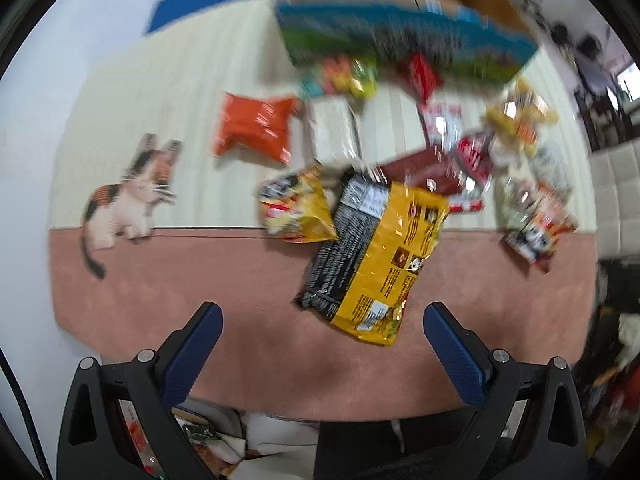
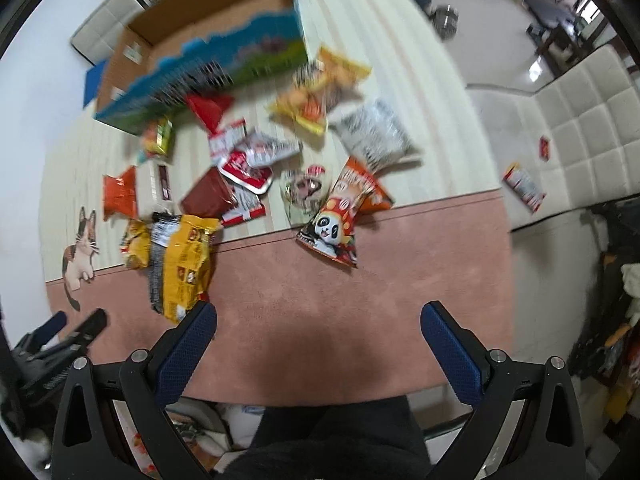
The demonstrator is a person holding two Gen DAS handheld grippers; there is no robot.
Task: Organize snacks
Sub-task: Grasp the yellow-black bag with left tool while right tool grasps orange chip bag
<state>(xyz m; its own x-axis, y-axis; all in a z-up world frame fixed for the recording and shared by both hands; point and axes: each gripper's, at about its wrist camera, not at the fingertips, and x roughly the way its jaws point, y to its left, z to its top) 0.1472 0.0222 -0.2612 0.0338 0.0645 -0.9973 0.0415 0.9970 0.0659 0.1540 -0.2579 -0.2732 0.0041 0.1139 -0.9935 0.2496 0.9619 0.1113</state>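
Several snack packets lie scattered on a cream and pink rug [image 1: 240, 320]. Nearest is a large yellow and black bag [image 1: 376, 256], also in the right wrist view [image 2: 182, 258]. An orange packet [image 1: 256, 128] lies further left, and a panda packet [image 2: 334, 226] sits on the rug's colour border. A cardboard box with a blue and green printed side [image 1: 400, 36] [image 2: 224, 68] stands open at the back. My left gripper [image 1: 322, 318] hangs open above the pink band, just short of the yellow bag. My right gripper [image 2: 318, 316] is open too, holding nothing. Both views are motion-blurred.
A cat picture [image 1: 128, 196] is printed on the rug's left part. A white quilted sofa [image 2: 576, 128] stands to the right with two small packets [image 2: 524, 186] on it. Clutter lines the right edge [image 2: 624, 320]. The left gripper's fingers [image 2: 60, 328] show at the lower left.
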